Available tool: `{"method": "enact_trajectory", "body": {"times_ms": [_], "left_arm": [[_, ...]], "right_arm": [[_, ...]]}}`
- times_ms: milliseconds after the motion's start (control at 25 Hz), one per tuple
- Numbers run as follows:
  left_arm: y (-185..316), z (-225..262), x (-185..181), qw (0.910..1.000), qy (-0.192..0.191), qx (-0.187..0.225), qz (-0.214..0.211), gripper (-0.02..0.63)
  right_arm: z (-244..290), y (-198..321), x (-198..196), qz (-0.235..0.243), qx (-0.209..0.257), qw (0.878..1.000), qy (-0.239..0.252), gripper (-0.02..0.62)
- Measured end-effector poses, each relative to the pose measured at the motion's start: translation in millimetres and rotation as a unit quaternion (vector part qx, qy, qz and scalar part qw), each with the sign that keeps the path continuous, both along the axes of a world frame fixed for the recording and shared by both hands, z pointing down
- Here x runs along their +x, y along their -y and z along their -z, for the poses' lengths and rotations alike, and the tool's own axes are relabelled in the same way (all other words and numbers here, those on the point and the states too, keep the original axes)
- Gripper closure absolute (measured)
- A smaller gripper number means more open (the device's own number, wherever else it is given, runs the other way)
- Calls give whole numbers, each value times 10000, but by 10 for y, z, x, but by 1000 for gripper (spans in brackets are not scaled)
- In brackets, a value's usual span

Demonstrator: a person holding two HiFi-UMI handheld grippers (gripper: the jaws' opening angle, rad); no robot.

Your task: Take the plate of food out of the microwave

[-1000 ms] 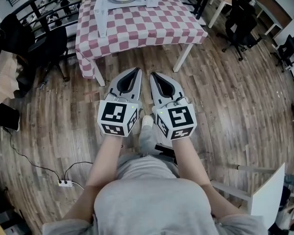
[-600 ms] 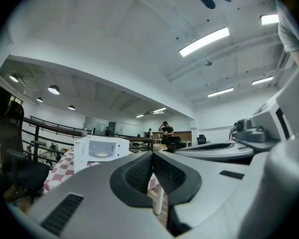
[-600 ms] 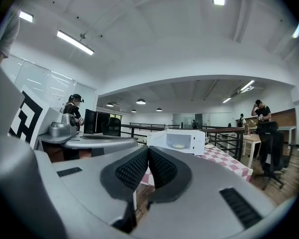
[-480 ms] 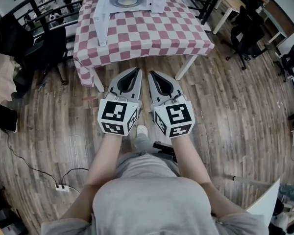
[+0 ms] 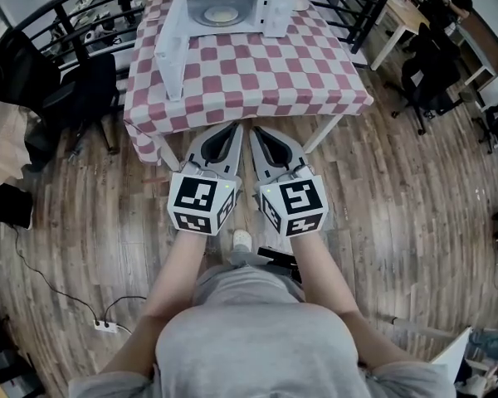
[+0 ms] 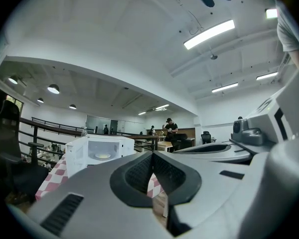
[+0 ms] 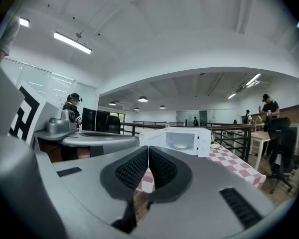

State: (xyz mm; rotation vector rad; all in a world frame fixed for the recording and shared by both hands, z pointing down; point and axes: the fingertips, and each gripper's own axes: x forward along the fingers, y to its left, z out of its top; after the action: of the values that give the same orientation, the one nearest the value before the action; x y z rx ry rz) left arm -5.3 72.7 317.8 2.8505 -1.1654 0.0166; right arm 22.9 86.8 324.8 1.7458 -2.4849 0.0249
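The square surface under its red-and-white checked cloth sits nearer in the head view than a second ago. I am closing on it, and both grippers are now at its near edge. The white box microwave stands at the far edge with its door swung open to the left. My left gripper and right gripper are both pinched closed on nothing. The pale round plate of food lies inside the oven, out of reach yet, I judge.
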Motion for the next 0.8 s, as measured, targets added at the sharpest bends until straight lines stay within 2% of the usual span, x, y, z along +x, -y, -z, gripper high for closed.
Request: {"method": "enact_trajectory", "body": {"times_ms": [440,800], "left_arm": [[697,-27,256,9994,-85,-11,329,606],[1043,-29,268,9985,-155,47,528,604]], "right_arm": [[-56,661,270,325,-41,9995,-20,568],[-81,1046,320,474,-44,9988,69,568]]}}
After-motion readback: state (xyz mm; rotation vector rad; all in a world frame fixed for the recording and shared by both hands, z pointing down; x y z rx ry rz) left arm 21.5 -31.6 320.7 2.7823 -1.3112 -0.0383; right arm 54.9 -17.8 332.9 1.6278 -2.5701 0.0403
